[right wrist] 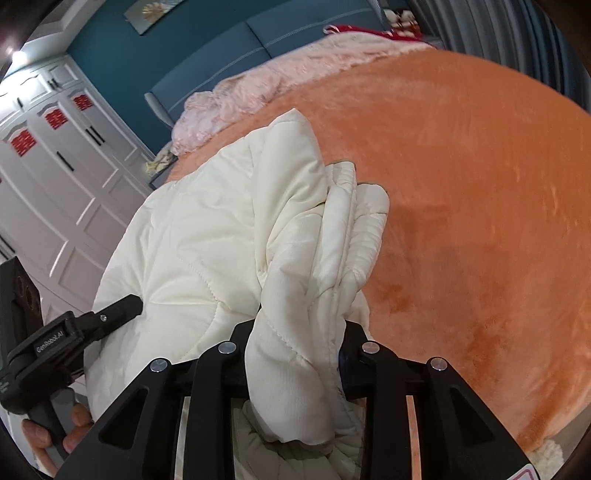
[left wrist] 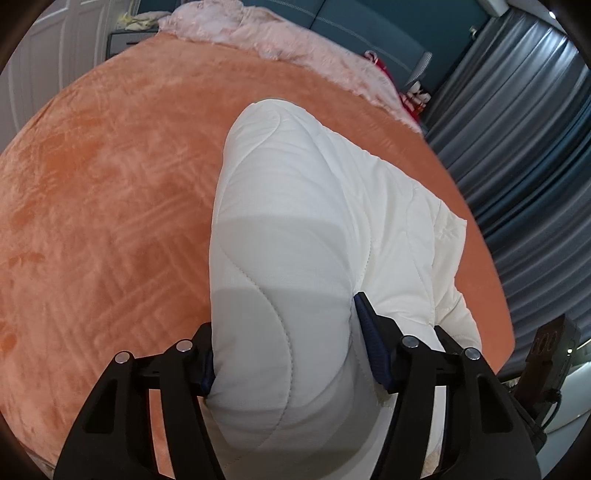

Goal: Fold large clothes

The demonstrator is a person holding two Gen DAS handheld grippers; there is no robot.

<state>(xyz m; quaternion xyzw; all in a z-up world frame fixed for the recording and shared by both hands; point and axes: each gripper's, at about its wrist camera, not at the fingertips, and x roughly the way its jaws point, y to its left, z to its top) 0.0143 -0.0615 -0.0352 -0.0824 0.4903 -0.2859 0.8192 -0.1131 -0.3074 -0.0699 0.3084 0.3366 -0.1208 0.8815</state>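
**Jaws clamped on a white quilted jacket over the bed**

Jaws of the left gripper [left wrist: 286, 343] are closed on a thick padded fold of the jacket [left wrist: 314, 229], the blue pads pressing into it from both sides. Jaws of the right gripper [right wrist: 295, 354] pinch a bunched, twisted wad of the same jacket [right wrist: 221, 236], with fabric spilling down between the black fingers and below them.

The jacket is cream-white, puffy and smooth, stitched with curving quilt lines. In the left wrist view it runs away from the jaws as a long rounded ridge, wider at the right where a flat panel with a squared edge lies on the bed [left wrist: 110, 192]. In the right wrist view it looks rumpled: a broad quilted panel on the left, several narrow folds stacked in the middle, and a rounded puffed end pointing up the bed. The left gripper shows there too, at lower left, its finger tip touching the panel, with the person's hand [right wrist: 70, 435] around its handle.

The bed is covered by an orange plush blanket [right wrist: 480, 184]. At its far end lies a crumpled pink blanket [left wrist: 295, 40] against a teal headboard [left wrist: 369, 26]. Grey curtains [left wrist: 517, 129] hang beside the bed, and a white wardrobe [right wrist: 55, 177] with red paper decorations stands on the other side.
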